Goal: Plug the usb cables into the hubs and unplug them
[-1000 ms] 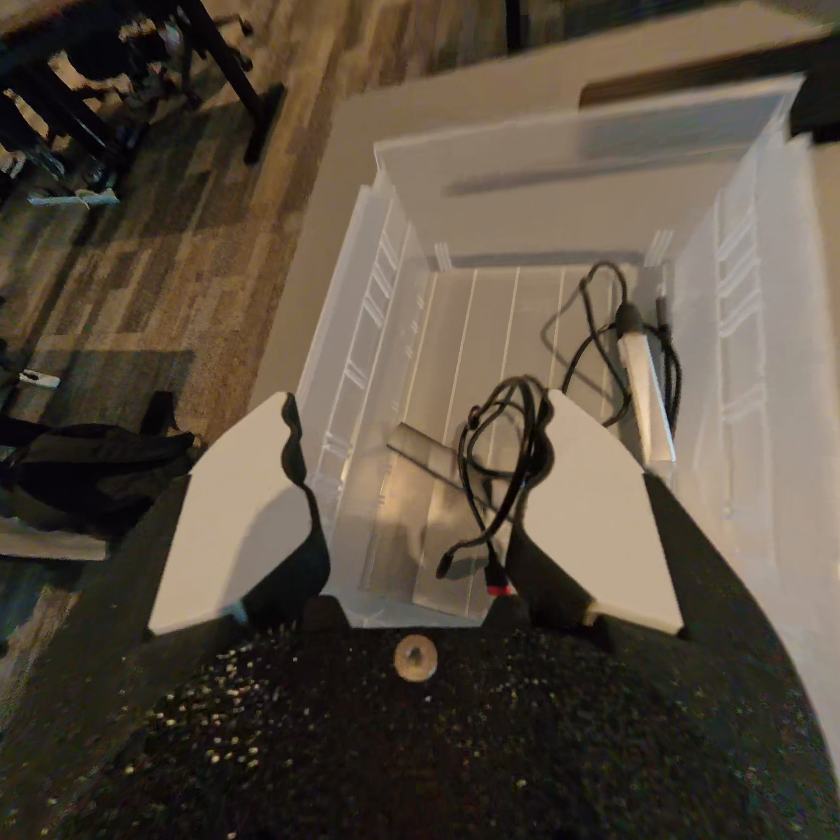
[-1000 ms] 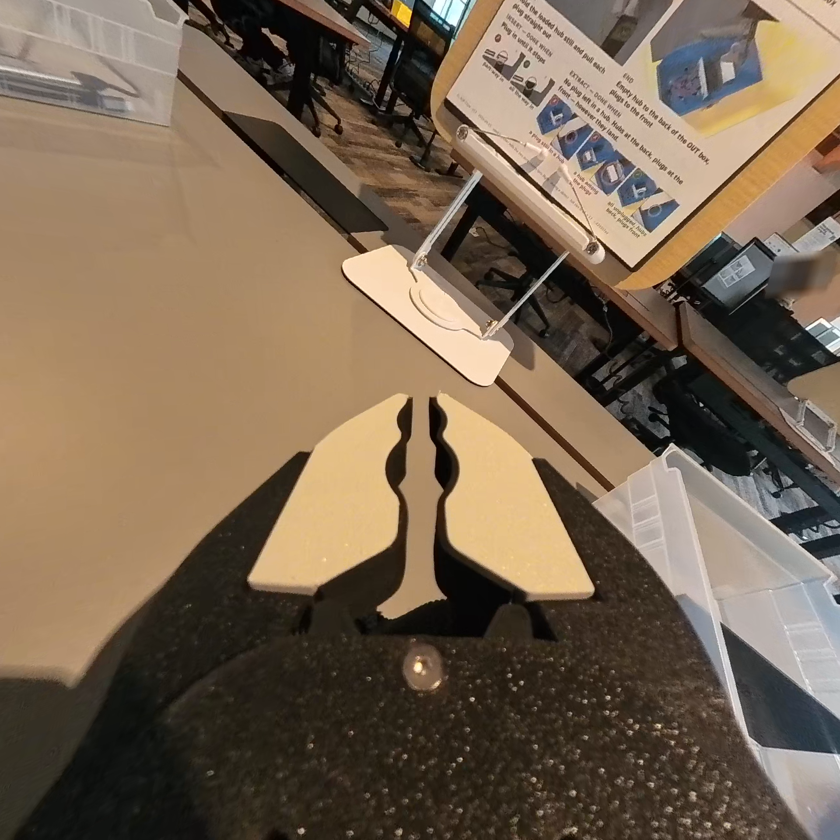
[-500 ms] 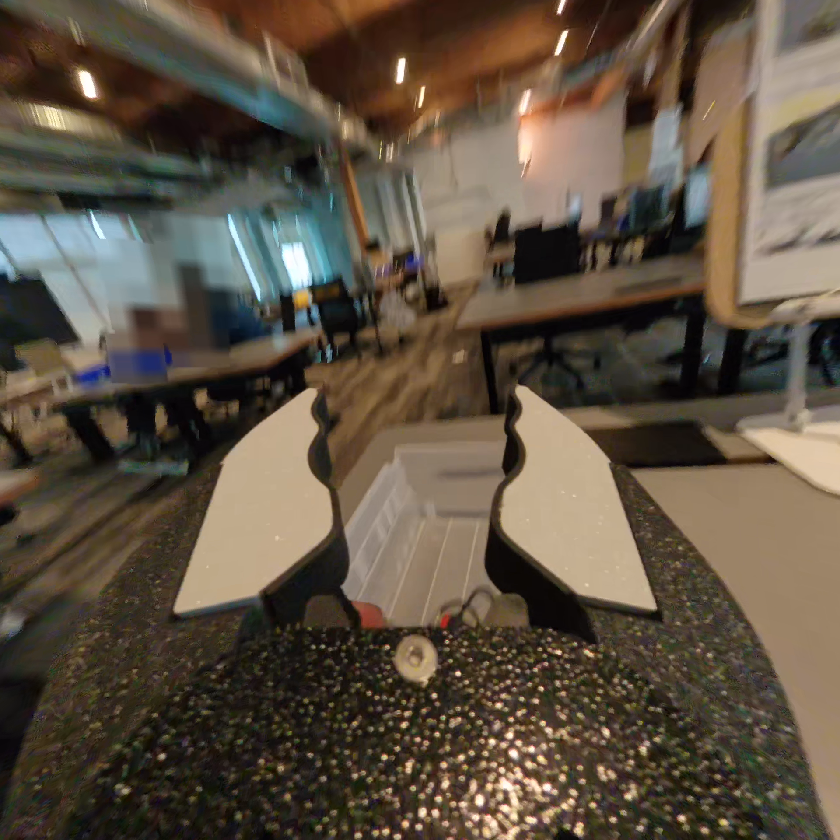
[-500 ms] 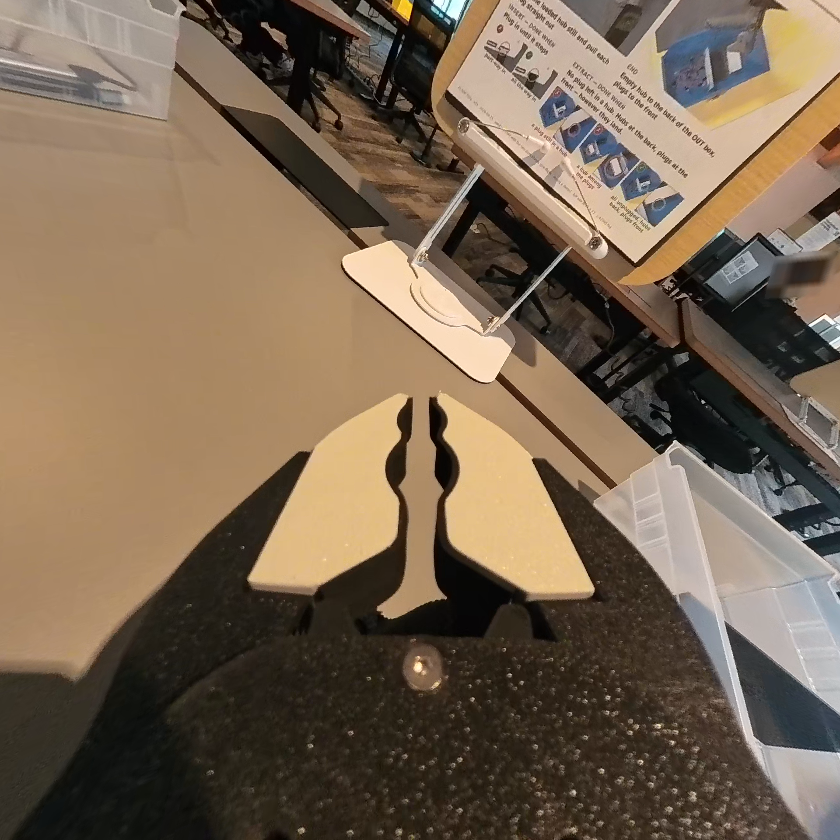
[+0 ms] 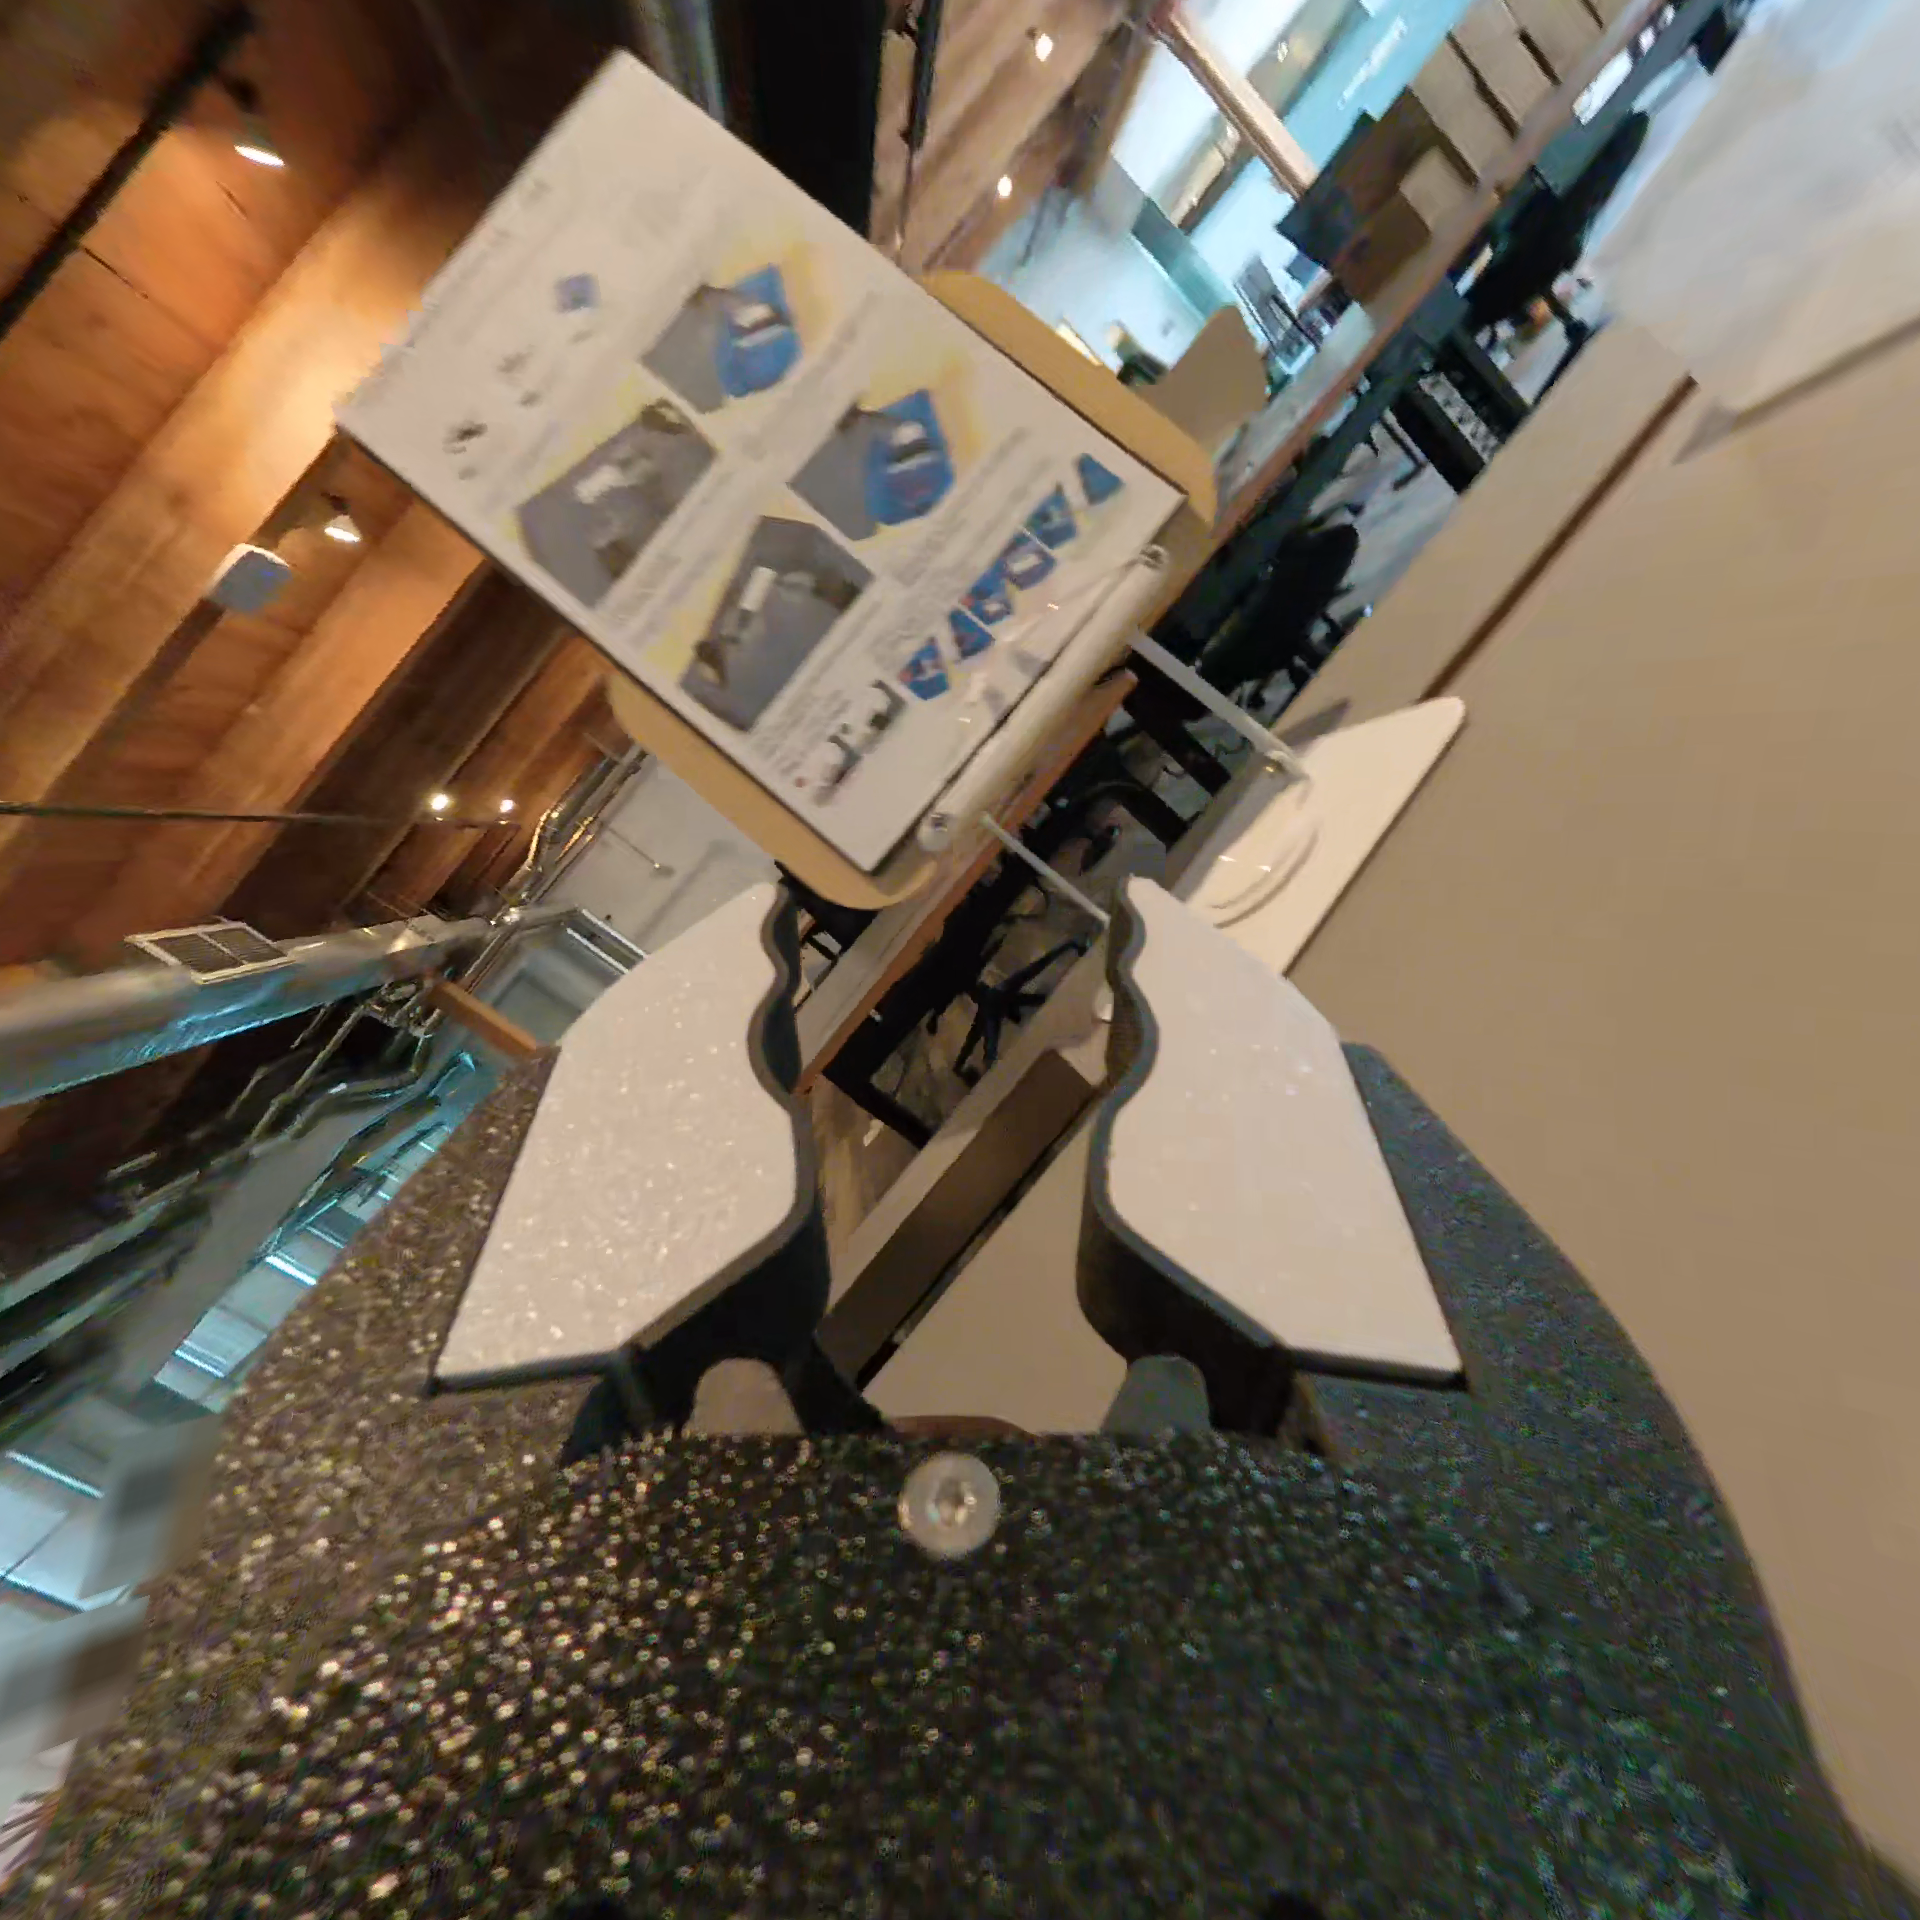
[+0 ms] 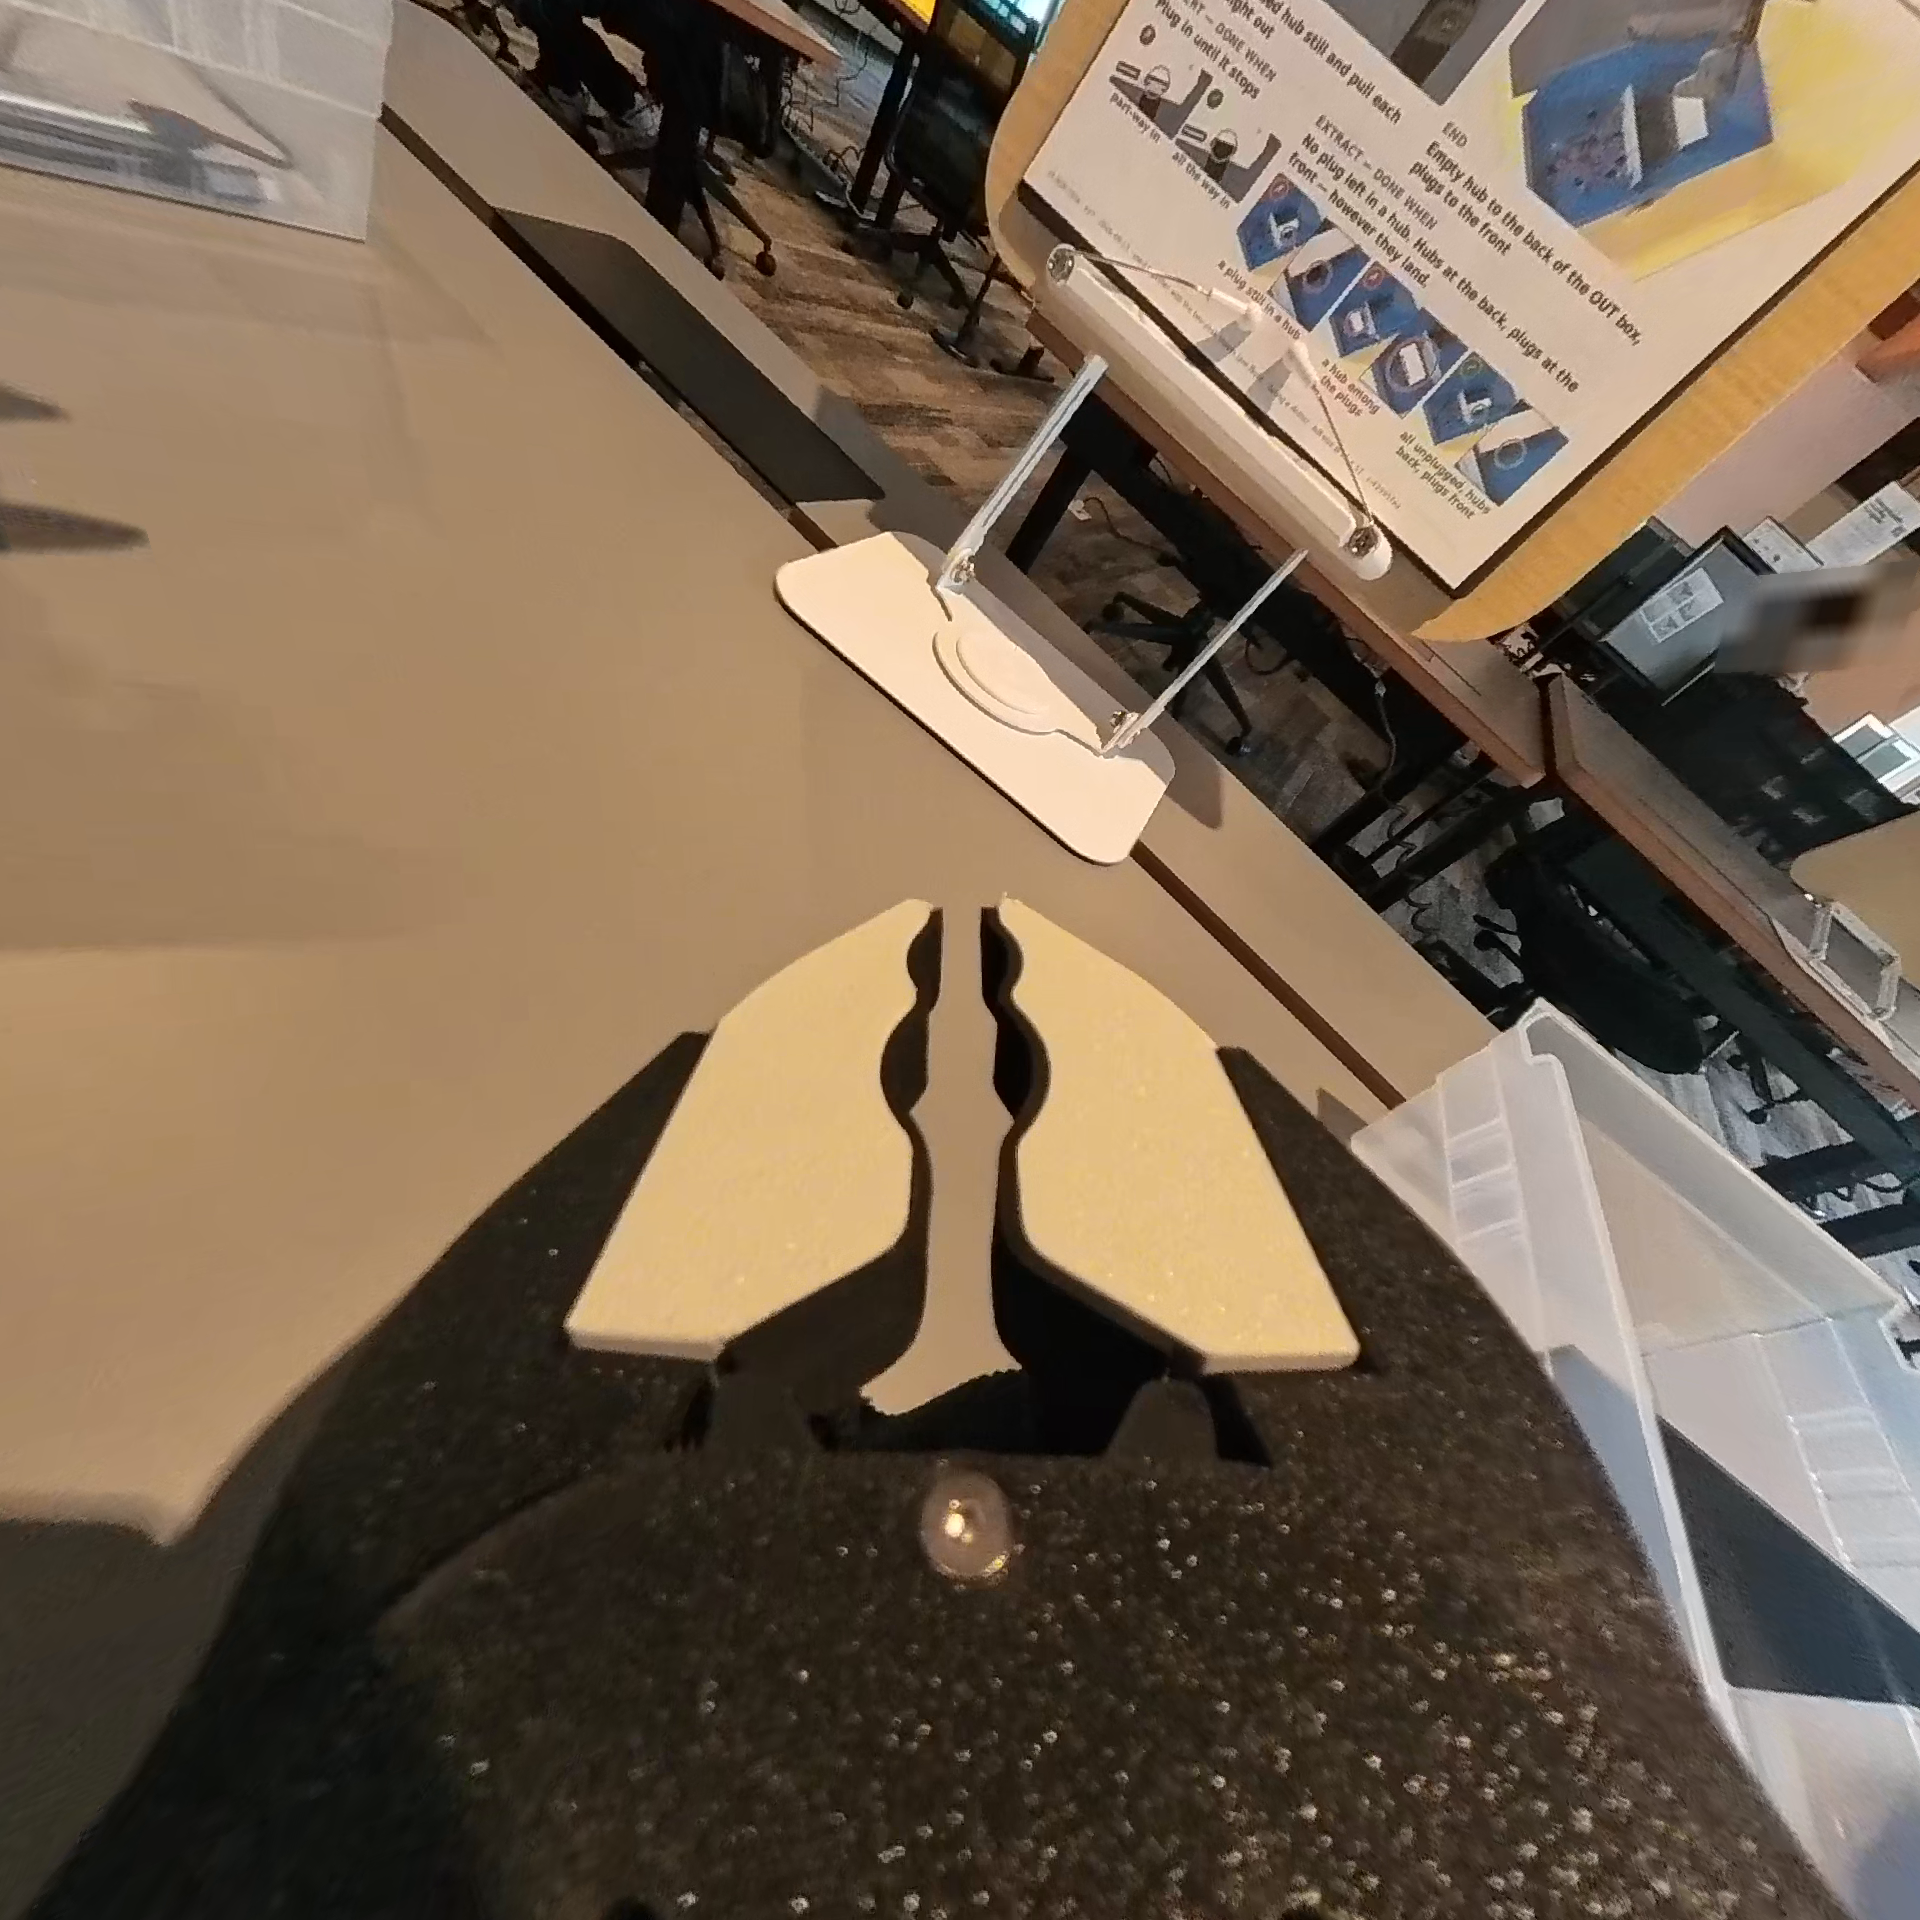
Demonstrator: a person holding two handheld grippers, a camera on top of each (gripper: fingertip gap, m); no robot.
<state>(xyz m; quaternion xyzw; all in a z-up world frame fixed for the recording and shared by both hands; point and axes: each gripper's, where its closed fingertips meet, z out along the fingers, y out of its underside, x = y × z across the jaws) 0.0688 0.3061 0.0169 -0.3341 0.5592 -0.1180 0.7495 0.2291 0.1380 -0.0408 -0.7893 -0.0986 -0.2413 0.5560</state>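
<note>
- We take the white stand base [image 6: 987, 681] on the tan table [image 6: 364, 675] as our landmark.
- Our left gripper [image 5: 951, 935] is held up off the table and rolled to one side; its jaws stand wide apart with nothing between them.
- Through that gap we see the table's far edge, a dark rectangular panel [image 5: 956, 1205] set into it, and office chairs on the floor beyond.
- In the left wrist view the stand base [image 5: 1340, 821] lies just beyond and to the right of the left gripper's tips, and the instruction sheet [image 5: 769, 509] it carries rises above them, blurred.
- Our right gripper [image 6: 966, 909] sits low over the table, just short of the stand base; its jaws are nearly together with only a narrow slit of bare table showing between them, gripping nothing.
- A clear plastic bin [image 6: 1662, 1299] stands near the stand base, to the right of the right gripper.
- A second clear bin [image 6: 187, 104] sits well apart from the stand base, at the table's far left.
- We see no usb cables or hubs in either view, so we cannot tell where they lie.
</note>
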